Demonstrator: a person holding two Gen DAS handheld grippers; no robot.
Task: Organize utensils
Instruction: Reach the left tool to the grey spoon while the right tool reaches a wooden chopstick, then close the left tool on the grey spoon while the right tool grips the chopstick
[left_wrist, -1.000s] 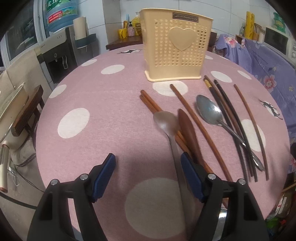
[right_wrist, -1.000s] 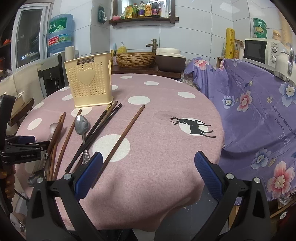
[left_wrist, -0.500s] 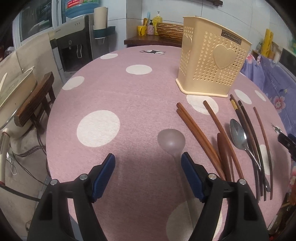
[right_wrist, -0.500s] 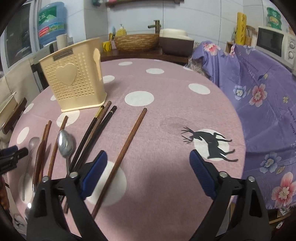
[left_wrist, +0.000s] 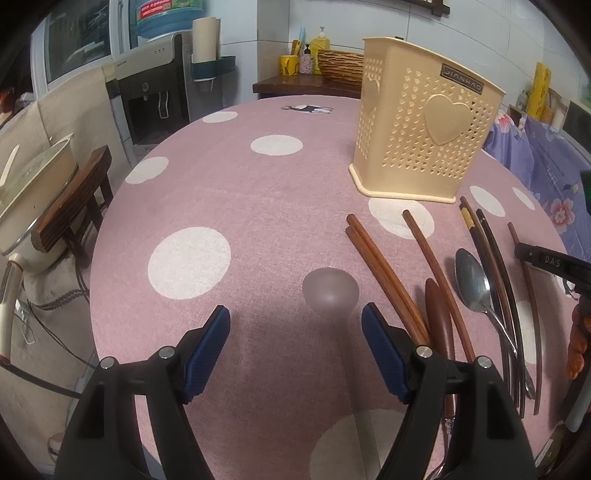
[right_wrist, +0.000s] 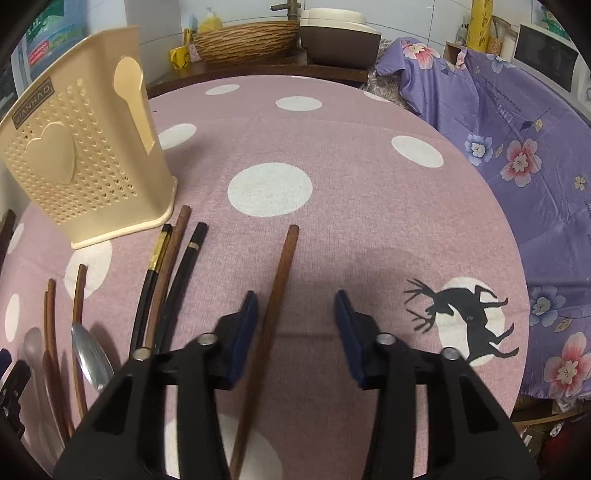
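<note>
The right gripper (right_wrist: 295, 314) was closing, its fingers not yet pressing the lone brown wooden chopstick (right_wrist: 275, 306) lying between them, just inside the left pad. The left gripper (left_wrist: 295, 334) stood released above the pink polka-dot worktop (left_wrist: 221, 192), a translucent plastic spoon (left_wrist: 330, 288) lying just ahead between its fingers. The cream perforated utensil holder (left_wrist: 421, 136) stood beyond.

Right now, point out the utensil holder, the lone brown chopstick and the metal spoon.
utensil holder (right_wrist: 88, 173), right wrist view, on its perforated front wall.
lone brown chopstick (right_wrist: 282, 266), right wrist view, on its upper shaft.
metal spoon (left_wrist: 471, 280), left wrist view, on its bowl.
</note>
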